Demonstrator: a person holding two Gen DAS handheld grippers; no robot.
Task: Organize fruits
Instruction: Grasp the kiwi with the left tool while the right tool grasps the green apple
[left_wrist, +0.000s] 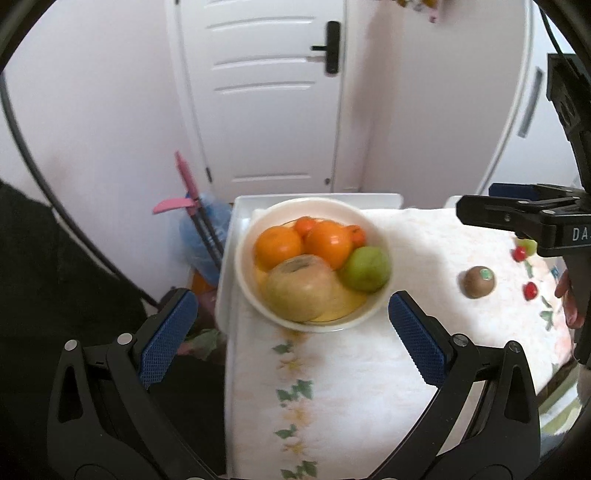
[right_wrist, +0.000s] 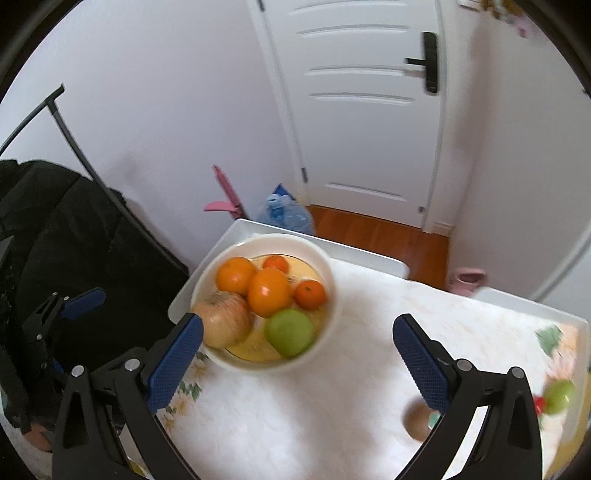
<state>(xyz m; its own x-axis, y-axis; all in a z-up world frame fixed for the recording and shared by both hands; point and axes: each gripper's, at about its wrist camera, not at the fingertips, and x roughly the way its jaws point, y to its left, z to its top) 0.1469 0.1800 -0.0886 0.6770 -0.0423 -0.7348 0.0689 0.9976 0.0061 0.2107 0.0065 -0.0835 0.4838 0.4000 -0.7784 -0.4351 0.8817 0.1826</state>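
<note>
A cream bowl (left_wrist: 310, 202) (right_wrist: 280, 238) stands at the table's far left corner. It holds two oranges (left_wrist: 277, 246), two small tangerines, a green apple (left_wrist: 366, 268) (right_wrist: 289, 332) and a pale apple (left_wrist: 301, 286). A kiwi (left_wrist: 479, 281) lies on the cloth to the right, half hidden behind a finger in the right wrist view. My left gripper (left_wrist: 293, 334) hangs open and empty just short of the bowl. My right gripper (right_wrist: 299, 362) is wide open and empty above the cloth, right of the bowl. Its black finger (left_wrist: 509, 216) shows above the kiwi.
Small red fruits (left_wrist: 530, 290) and a small green fruit (right_wrist: 559, 397) lie near the table's right edge. Behind the flower-print cloth (left_wrist: 332, 369) stand a white door (left_wrist: 266, 92), a pink-handled broom (left_wrist: 184, 177) and a blue water jug (right_wrist: 284, 214). Dark clothing (right_wrist: 66, 229) hangs on the left.
</note>
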